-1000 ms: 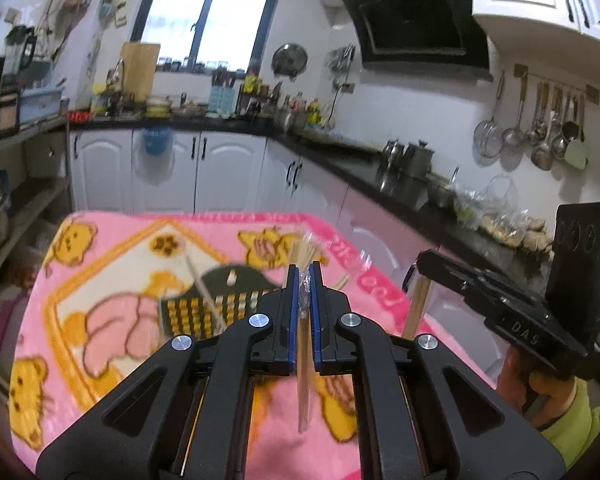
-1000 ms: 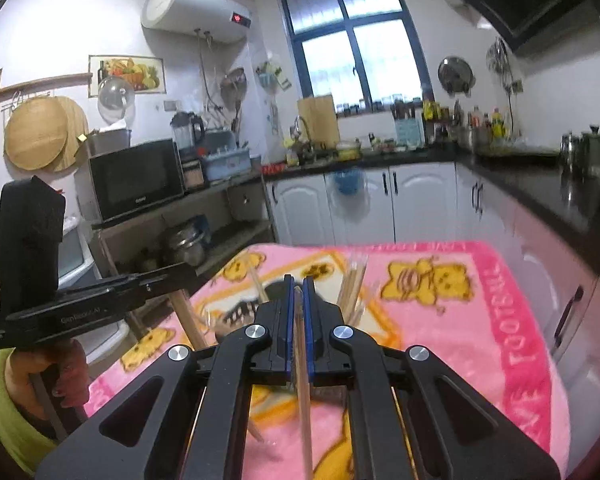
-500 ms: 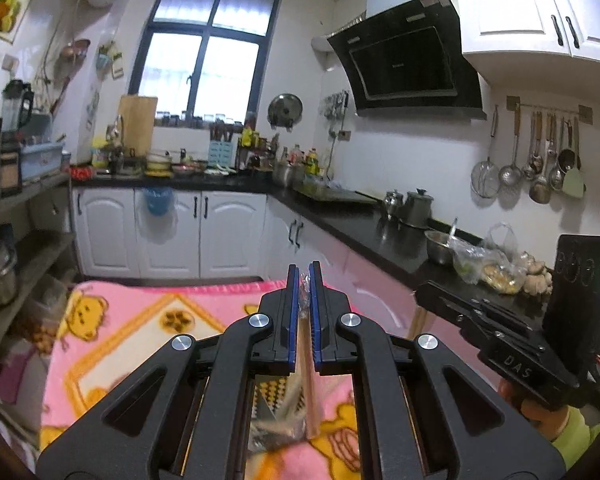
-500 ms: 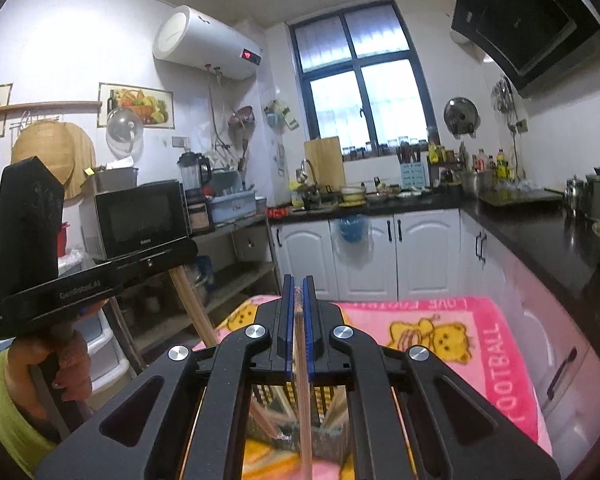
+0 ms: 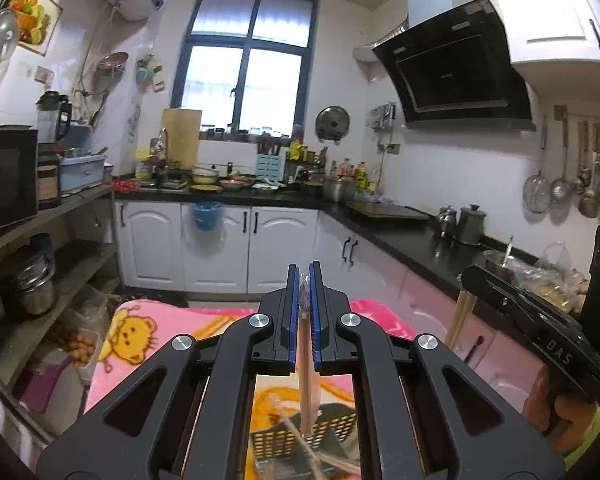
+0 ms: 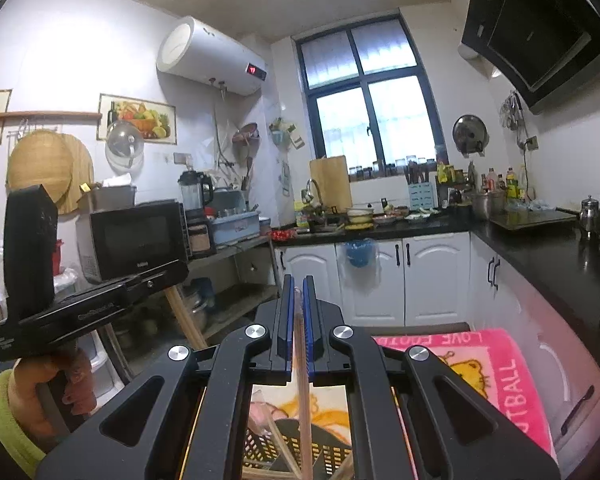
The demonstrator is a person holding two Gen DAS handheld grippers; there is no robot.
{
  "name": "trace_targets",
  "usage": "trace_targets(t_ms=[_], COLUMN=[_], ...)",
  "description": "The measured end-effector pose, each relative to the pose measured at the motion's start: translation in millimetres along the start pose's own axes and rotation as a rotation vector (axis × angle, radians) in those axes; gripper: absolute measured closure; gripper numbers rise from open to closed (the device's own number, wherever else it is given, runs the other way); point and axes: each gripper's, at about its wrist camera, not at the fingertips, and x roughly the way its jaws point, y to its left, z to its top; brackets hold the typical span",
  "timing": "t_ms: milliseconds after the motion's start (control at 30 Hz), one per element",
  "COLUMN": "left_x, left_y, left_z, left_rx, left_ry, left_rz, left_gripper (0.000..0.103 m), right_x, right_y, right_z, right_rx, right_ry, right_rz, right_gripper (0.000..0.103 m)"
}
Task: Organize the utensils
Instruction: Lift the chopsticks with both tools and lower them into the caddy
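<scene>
My left gripper is shut on wrapped wooden chopsticks that hang down toward a dark perforated utensil basket on the pink blanket. My right gripper is shut on another pair of wooden chopsticks, which point down into the same basket. Several chopsticks lie in the basket. The right gripper shows at the right of the left wrist view, with chopsticks below it. The left gripper shows at the left of the right wrist view.
A pink cartoon blanket covers the table. White cabinets and a black counter run behind and to the right. Open shelves with pots and a microwave stand to the left.
Both grippers have risen and tilted up with their chopsticks, so the table and basket have dropped to the bottom of both views. Both stay shut.
</scene>
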Motion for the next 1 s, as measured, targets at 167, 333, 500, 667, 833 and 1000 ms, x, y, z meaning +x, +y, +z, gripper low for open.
trace_targets(t_ms=[167,333,500,667,833,1000], left_x=[14,24,35,45,50,52], left_y=[11,17,22,24,22,23], left_z=[-20,-38,-62,-82,-97,-108], left_rx=[0.014,0.013,0.004,-0.009,-0.013,-0.023], left_ry=[0.026,0.049,0.092,0.129,0.159,0.186], left_rz=[0.030,0.035,0.024,0.010,0.000,-0.008], left_gripper=[0.100,0.100,0.100,0.100,0.100,0.100], right_x=[28,43,53,58,63,60], right_y=[-3,-8,-14,-14,-15,-21], right_z=[-16,-34,-52,-71,-88,-105], right_rx=[0.005,0.021,0.045,0.045,0.054,0.082], right_ry=[0.030,0.011,0.014,0.031,0.072,0.136], right_rz=[-0.020,-0.036,-0.049,-0.046,-0.049,-0.066], right_gripper=[0.098,0.098,0.098,0.098,0.098,0.098])
